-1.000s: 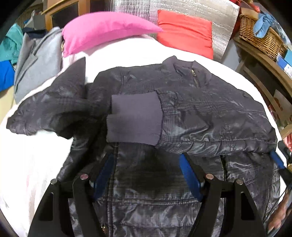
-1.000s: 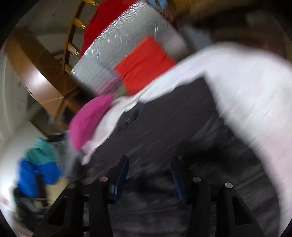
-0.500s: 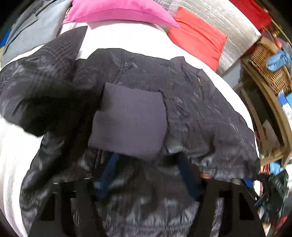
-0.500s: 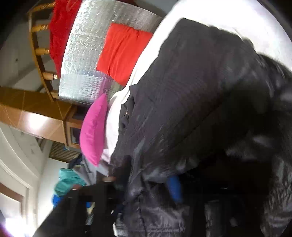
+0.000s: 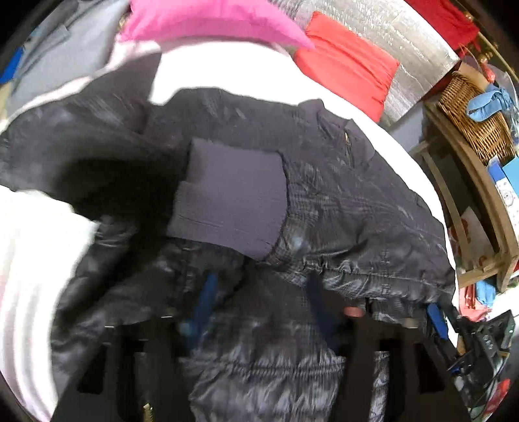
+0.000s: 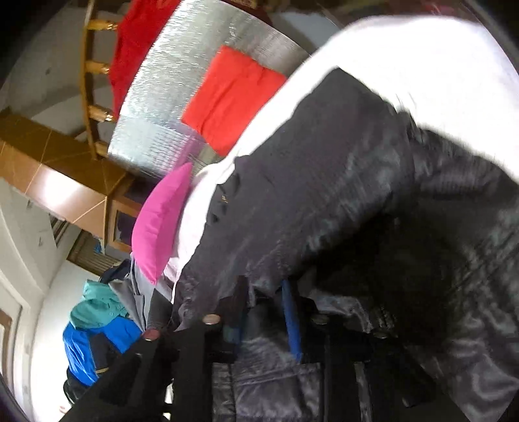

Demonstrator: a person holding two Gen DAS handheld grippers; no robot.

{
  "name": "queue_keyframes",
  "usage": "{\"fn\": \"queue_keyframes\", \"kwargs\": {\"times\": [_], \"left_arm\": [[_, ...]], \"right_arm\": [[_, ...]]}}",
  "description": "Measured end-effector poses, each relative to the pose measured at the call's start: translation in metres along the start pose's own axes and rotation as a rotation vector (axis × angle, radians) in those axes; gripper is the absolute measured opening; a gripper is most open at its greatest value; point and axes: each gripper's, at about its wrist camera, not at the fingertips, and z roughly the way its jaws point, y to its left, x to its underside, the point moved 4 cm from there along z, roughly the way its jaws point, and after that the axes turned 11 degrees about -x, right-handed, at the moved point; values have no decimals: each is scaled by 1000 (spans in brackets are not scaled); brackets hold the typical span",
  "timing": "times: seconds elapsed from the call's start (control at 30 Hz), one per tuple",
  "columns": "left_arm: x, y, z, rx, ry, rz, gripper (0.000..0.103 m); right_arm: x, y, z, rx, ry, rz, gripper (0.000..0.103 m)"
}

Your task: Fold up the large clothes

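Note:
A dark shiny padded jacket point(image 5: 340, 201) lies on a white bed point(image 5: 246, 71). One sleeve is folded across the chest, with its grey knit cuff point(image 5: 227, 201) in the middle. My left gripper point(image 5: 262, 302) is low over the jacket's lower front; its blue fingers point(image 5: 204, 298) stand apart with jacket cloth bunched between and over them. My right gripper point(image 6: 262, 311) is at the jacket's point(image 6: 324, 194) right edge, with cloth draped over its blue fingers point(image 6: 290, 321); its tip also shows in the left wrist view point(image 5: 438, 321).
A pink pillow point(image 5: 207, 22) and a red pillow point(image 5: 347, 71) lie at the bed's head against a silver panel point(image 5: 402, 42). A wooden shelf with a wicker basket point(image 5: 476, 120) stands right. Grey, teal and blue clothes point(image 6: 97, 324) are piled left of the bed.
Both grippers have dropped onto the jacket's lower part, and cloth now bunches over their fingers. The right gripper has swung in from above the bed to the jacket's edge.

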Motion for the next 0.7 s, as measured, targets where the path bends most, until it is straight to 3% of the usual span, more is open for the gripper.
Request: {"fn": "queue_keyframes", "kwargs": {"times": [0.07, 0.17, 0.3, 0.5, 0.53, 0.57, 0.6, 0.7], "left_arm": [[-4, 4, -13, -9, -59, -11, 73], [-7, 8, -6, 21, -6, -31, 75], [-8, 19, 16, 79, 77, -118, 75], [-21, 35, 25, 128, 28, -200, 73], [-24, 34, 26, 126, 18, -197, 70], [-27, 32, 28, 121, 11, -191, 60], [-27, 30, 29, 119, 8, -182, 50], [-28, 19, 27, 105, -17, -134, 40]], "right_arm": [[-1, 9, -5, -13, -29, -11, 79], [2, 13, 0, -20, -21, -8, 80], [1, -12, 6, -24, -31, 114, 80], [-26, -44, -4, -64, -97, 203, 63], [-31, -50, -1, -58, -98, 219, 50], [-34, -54, 1, -47, -98, 228, 35], [-36, -57, 2, -35, -101, 230, 33], [-37, -48, -6, 25, -156, 127, 26]]}}
